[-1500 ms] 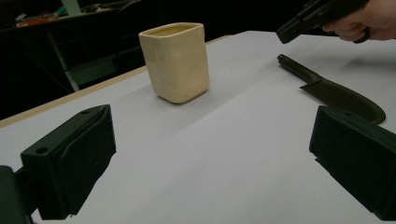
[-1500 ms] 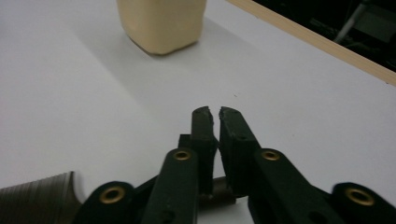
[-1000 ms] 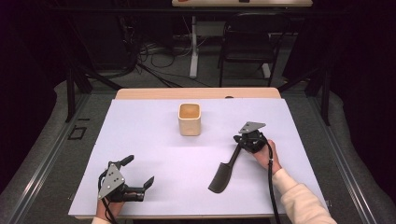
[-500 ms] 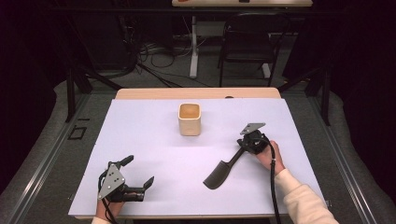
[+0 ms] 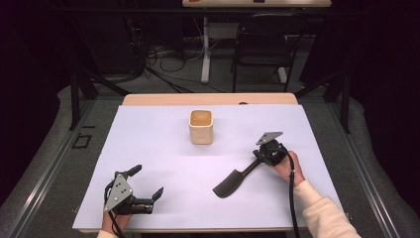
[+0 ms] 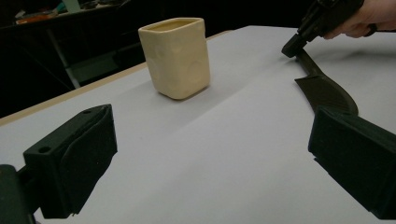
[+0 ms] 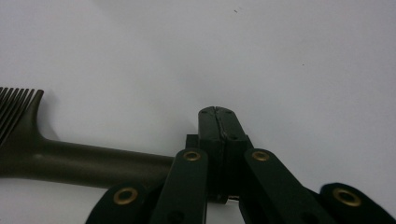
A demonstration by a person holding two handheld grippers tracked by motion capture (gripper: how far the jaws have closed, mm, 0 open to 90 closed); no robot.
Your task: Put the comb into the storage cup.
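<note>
Desk (image 5: 158,148) was covered by a white sheet, wood edge showing at the far side. Cream square cup (image 5: 201,127) stood upright on it, mid-desk toward the far edge; everything else placed relative to that cup. Left gripper (image 5: 146,188) sat well apart from the cup, near-left, by the desk's near edge, jaws wide open with nothing between them. Right gripper (image 5: 258,159) was near-right of the cup, jaws closed on the handle end of a dark wide-tooth comb (image 5: 234,181). Comb lay flat on the sheet, toothed end pointing away from the gripper toward the near edge, apart from the cup.
</note>
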